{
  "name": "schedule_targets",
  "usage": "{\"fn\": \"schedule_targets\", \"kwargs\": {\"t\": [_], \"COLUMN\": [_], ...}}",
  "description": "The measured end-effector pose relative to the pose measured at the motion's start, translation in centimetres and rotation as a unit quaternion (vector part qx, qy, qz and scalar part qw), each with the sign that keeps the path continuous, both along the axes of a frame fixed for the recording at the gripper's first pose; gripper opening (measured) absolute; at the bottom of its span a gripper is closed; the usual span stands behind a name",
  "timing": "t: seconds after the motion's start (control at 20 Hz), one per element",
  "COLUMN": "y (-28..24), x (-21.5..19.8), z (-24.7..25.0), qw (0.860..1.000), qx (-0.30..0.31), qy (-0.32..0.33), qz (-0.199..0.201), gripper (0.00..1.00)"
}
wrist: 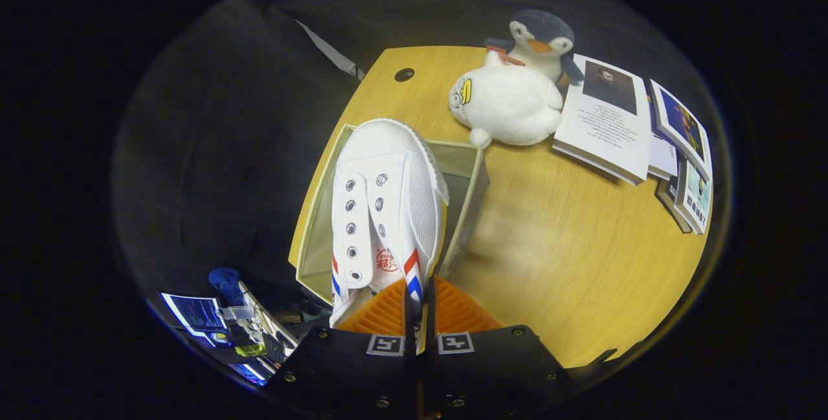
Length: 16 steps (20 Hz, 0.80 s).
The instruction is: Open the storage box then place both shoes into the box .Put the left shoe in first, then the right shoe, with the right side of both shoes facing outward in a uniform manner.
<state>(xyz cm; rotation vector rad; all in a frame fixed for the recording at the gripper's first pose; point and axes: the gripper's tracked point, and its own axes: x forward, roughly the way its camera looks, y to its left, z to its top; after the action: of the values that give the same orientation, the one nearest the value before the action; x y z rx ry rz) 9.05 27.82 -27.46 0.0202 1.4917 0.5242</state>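
Fingers (419,303) clamp shoe (381,206) above box (475,180).

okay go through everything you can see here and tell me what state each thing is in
hand-held gripper: shut on the white shoe's side wall
white shoe: held over the storage box, unlaced
storage box: open, on the table
white plush: lying on the table
penguin plush: upright
books: closed, lying flat
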Motion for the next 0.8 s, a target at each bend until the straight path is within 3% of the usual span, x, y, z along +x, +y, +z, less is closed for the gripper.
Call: {"fn": "schedule_targets", "kwargs": {"t": [0.4,0.45,0.5,0.6,0.8], "y": [3.4,4.5,5.3,5.3,4.4], "x": [-1.0,-1.0,-1.1,-0.4,0.4], "z": [-1.1,-1.0,-0.7,0.4,1.9], "qw": [1.000,1.000,1.000,1.000,0.999], "qx": [-0.023,-0.005,0.009,0.016,0.019], "qy": [0.001,0.003,0.003,-0.009,-0.030], "qz": [0.019,0.017,0.015,0.017,0.012], "gripper": [0.05,0.10,0.29,0.42,0.55]}}
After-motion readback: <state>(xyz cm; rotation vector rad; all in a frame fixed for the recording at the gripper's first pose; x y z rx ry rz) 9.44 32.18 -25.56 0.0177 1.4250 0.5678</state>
